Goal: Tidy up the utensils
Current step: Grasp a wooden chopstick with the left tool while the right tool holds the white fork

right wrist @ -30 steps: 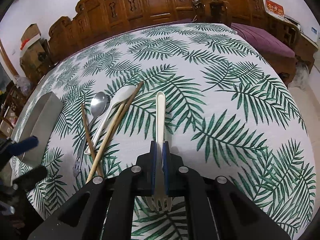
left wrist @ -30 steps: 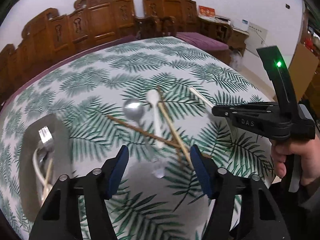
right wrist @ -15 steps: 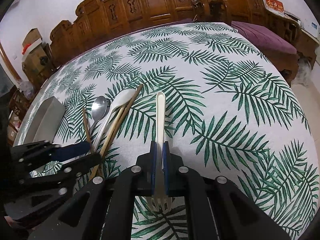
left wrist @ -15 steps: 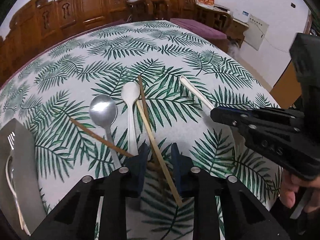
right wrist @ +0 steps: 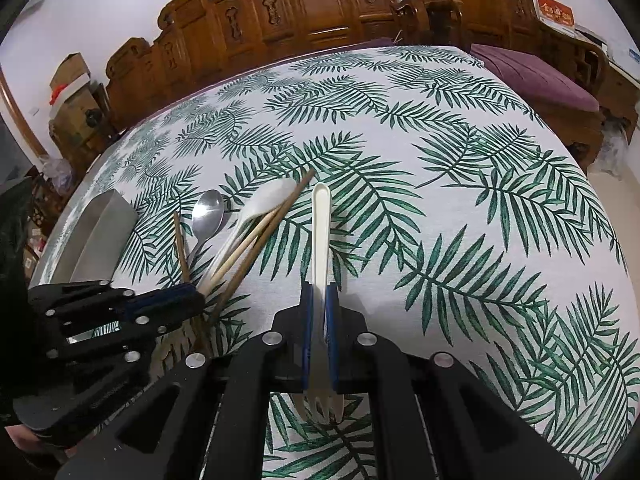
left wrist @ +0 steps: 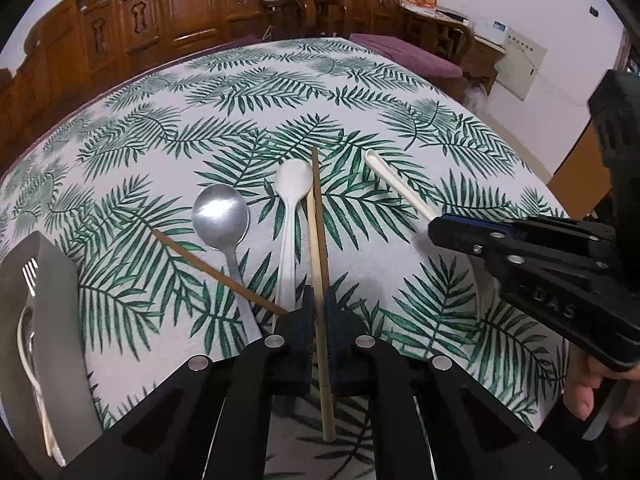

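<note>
We see the left gripper (left wrist: 317, 312) with its fingers just drawn together and now clenched on a pale bamboo chopstick (left wrist: 316, 248), which runs up between the blue pads and lies along the leaf-print tabletop (left wrist: 400, 92). Beside it lie a darker chopstick (left wrist: 314, 176), a white plastic spoon (left wrist: 291, 216), a metal spoon (left wrist: 221, 216) and another brown chopstick (left wrist: 216, 270) crossing under the metal spoon's handle. At the left edge stands a grey metal tray (left wrist: 60, 320) holding a fork (left wrist: 30, 276) and some pale utensils we cannot tell apart. The right gripper (right wrist: 319, 320) grasps a white plastic fork (right wrist: 321, 240) tightly, handle pointing away across the tabletop and tines toward the camera; in the left view it sits right of the utensil cluster, with a hand (left wrist: 588, 384) beneath it. Carved wooden chairs (right wrist: 304, 8) stand behind the tabletop.
</note>
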Available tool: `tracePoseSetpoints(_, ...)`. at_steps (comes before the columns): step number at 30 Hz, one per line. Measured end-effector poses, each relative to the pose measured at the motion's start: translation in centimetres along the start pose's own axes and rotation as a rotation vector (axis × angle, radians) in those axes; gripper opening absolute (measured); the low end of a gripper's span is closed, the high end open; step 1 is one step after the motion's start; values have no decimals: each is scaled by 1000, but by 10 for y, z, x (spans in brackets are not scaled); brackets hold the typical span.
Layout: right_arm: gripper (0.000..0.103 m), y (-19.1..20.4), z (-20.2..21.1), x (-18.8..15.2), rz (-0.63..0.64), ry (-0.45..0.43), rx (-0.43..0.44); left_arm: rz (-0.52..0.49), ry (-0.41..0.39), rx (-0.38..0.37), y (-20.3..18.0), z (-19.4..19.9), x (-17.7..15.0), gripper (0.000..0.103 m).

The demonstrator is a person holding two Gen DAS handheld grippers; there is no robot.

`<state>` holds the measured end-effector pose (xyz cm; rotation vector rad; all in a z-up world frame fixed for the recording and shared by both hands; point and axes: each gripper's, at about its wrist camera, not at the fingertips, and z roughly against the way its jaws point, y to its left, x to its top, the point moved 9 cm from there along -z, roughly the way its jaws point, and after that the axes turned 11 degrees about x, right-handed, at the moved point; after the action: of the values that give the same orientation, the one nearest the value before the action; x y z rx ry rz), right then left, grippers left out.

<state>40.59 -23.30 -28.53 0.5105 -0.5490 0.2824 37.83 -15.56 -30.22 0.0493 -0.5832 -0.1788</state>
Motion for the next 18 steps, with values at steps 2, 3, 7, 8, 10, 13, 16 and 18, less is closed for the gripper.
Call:
tracePoseSetpoints(2, 8, 1, 0, 1, 2, -2, 3, -4, -6, -2, 1, 7, -2, 4)
tracePoseSetpoints(3, 8, 2, 0, 1, 3, -3, 4, -6, -9, -2, 1, 11, -4, 4)
tracePoseSetpoints(7, 8, 7, 1, 1, 12, -6, 12, -8, -17, -1, 5, 24, -10, 4)
tracePoseSetpoints(8, 8, 8, 0, 1, 16, -5, 13, -7, -20, -2, 7, 27, -11, 4)
tracePoseSetpoints(10, 8, 10, 0, 1, 20, -5, 16, -3, -27, -5, 10, 34, -13, 4)
tracePoseSetpoints(13, 8, 14, 0, 1, 28, -5, 21, -2, -40, -7, 14, 46, -17, 4)
tracePoseSetpoints(16, 8, 18, -1, 1, 39, -2, 25, -5, -48, -6, 17, 55, -21, 4)
tracePoseSetpoints(18, 8, 22, -1, 0, 48, 0, 31, -2, -55, -6, 20, 60, -23, 4)
